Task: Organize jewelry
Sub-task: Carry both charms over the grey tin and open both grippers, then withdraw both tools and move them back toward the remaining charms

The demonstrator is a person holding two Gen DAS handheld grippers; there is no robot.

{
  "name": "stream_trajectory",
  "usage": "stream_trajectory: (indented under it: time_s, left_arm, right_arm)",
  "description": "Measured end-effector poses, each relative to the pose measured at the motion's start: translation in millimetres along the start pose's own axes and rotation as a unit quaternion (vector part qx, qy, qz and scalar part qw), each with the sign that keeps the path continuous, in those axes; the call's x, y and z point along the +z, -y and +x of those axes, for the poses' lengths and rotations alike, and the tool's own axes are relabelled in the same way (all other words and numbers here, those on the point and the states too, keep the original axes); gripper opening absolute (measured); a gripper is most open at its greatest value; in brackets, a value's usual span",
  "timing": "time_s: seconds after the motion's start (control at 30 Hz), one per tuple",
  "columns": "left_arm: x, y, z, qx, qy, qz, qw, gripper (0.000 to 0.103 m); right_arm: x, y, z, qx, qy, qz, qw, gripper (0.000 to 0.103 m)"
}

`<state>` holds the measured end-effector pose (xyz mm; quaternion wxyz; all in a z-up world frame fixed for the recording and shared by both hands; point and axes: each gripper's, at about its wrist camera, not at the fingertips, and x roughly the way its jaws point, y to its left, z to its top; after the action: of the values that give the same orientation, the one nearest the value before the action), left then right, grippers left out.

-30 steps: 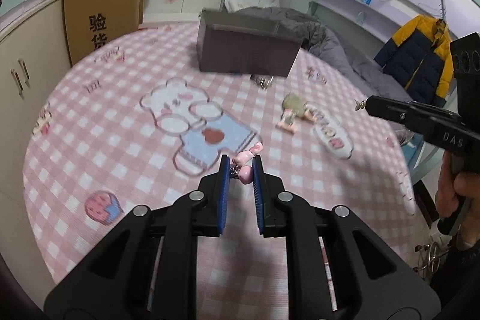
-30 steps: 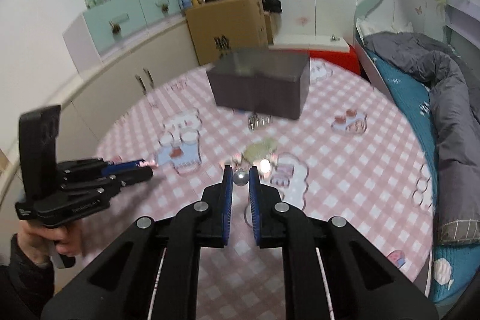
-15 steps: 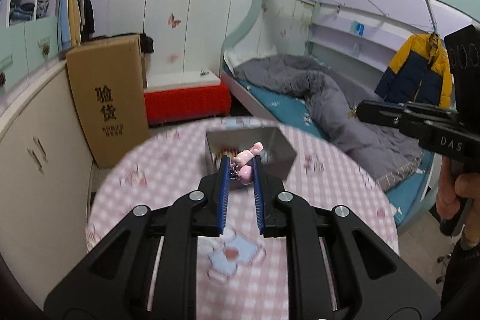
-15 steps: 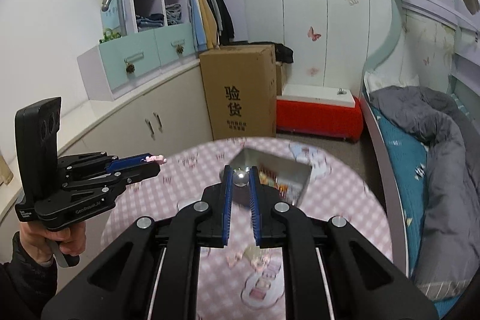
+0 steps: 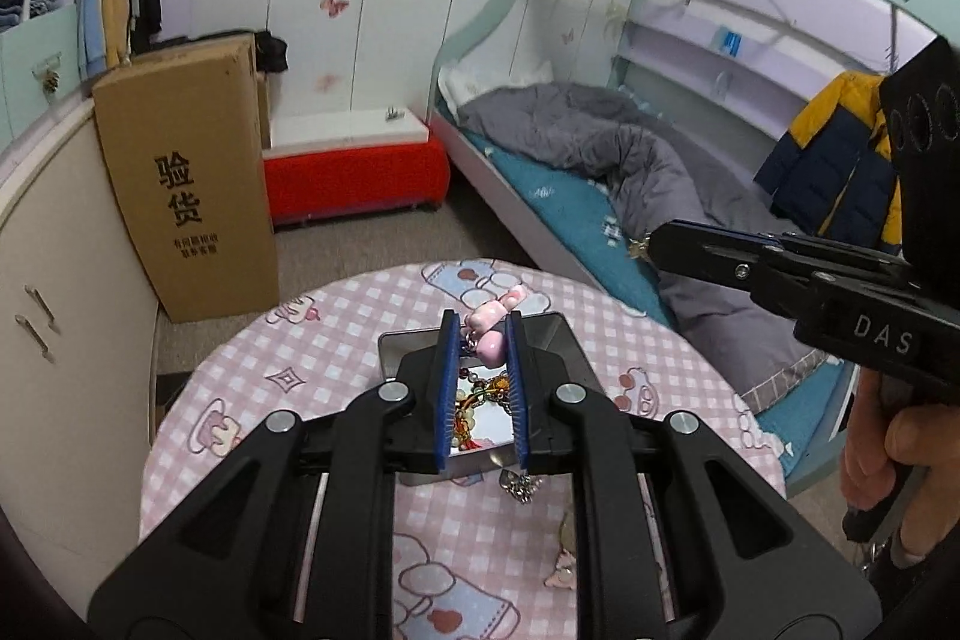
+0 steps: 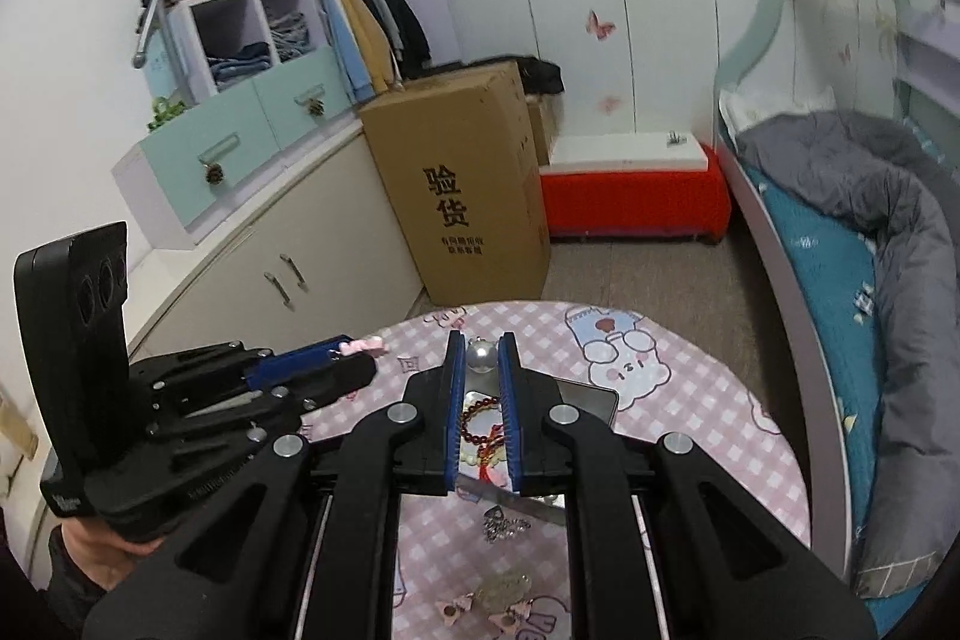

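Printed in large black characters on the front of the cardboard box [image 5: 186, 184], at ten o'clock in the left wrist view: "验货", with smaller lines beneath too small to read. Same print at twelve o'clock in the right wrist view. Embossed in pale letters on the right gripper [image 5: 645, 249] body at three o'clock: "DAS".

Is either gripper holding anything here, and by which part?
Both hold something. The left gripper pinches a pink charm across its body at the fingertips. The right gripper clamps a silver ball pendant by its sides.
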<state>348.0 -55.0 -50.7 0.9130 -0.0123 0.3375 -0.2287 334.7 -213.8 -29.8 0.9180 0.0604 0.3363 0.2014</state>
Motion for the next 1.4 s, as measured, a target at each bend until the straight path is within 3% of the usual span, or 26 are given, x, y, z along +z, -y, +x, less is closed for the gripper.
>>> stream_trajectory:
  time_s: [0.23,0.27,0.3,0.33,0.37,0.4,0.43,0.6,0.8,1.13,1.4]
  left_arm:
    - [-2,-6,41,-0.012,-0.041,-0.021,0.9989,0.016]
    - [-2,-6,44,-0.01,-0.047,-0.022,0.9986,0.025]
    - [-3,-7,46,0.002,-0.053,-0.023,0.9983,0.057]
    - [-4,-9,43,0.021,-0.049,-0.027,0.9982,0.078]
    - [-4,-11,38,0.032,-0.032,-0.031,0.9985,0.095]
    - [-4,-12,29,0.039,-0.008,-0.031,0.9987,0.096]
    - [-4,-14,25,0.044,0.0,-0.03,0.9986,0.096]
    - [-8,-15,-1,0.103,0.018,-0.014,0.9944,0.096]
    - [-14,-4,-42,0.124,0.057,-0.006,0.9906,0.096]
    - [-26,23,-109,0.137,0.114,0.01,0.984,0.096]
    - [-47,33,-142,0.129,0.142,0.013,0.9814,0.096]
  right_arm:
    - [-6,23,32,0.008,-0.03,0.048,0.998,0.013]
    - [-8,27,35,0.013,-0.033,0.058,0.998,0.014]
    - [-9,29,36,0.016,-0.034,0.068,0.997,0.026]
    - [-9,31,36,0.015,-0.033,0.073,0.997,0.039]
    - [-10,32,33,0.01,-0.027,0.08,0.996,0.071]
    - [-11,35,29,0.002,-0.012,0.088,0.996,0.092]
    - [-9,36,24,-0.002,0.0,0.093,0.996,0.094]
    - [-9,40,4,-0.025,0.021,0.107,0.994,0.095]
    - [-12,32,-17,-0.043,0.033,0.093,0.994,0.095]
    - [-24,10,-63,-0.077,0.065,0.057,0.993,0.095]
    - [-56,-9,-105,-0.105,0.093,0.02,0.99,0.095]
